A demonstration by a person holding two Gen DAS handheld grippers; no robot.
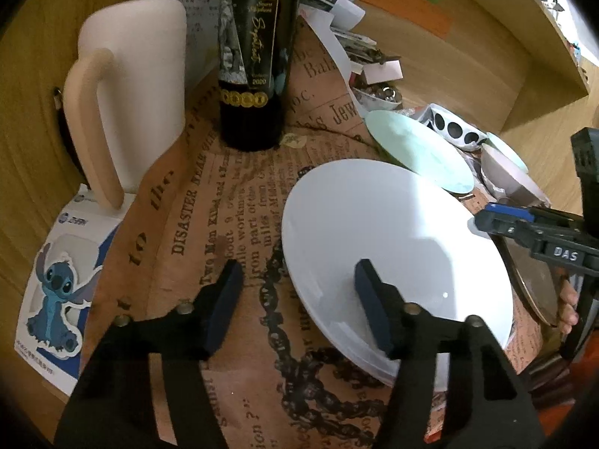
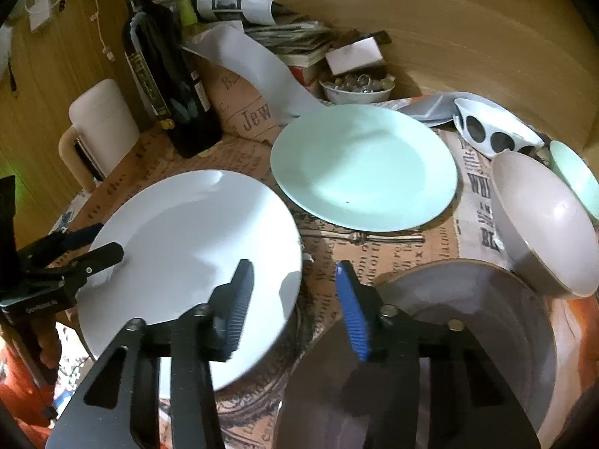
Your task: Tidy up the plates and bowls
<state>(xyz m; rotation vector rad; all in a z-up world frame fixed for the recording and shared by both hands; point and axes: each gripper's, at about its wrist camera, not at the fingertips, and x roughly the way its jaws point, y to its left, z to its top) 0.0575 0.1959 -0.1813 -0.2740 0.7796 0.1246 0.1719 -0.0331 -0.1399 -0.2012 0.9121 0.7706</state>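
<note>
Both tongs are closing in on the white plate (image 2: 187, 247): the left tongs (image 1: 299, 299) straddle its near-left rim, the right tongs (image 2: 295, 299) its right rim, both open, pads not yet pressing. Next, I judge, pinch and lift it onto the green plate (image 2: 363, 168) just beyond. The bottle (image 2: 164, 75), mug (image 2: 101, 123) and grey bowl (image 2: 441, 336) crowd the edges; room is tight.
</note>
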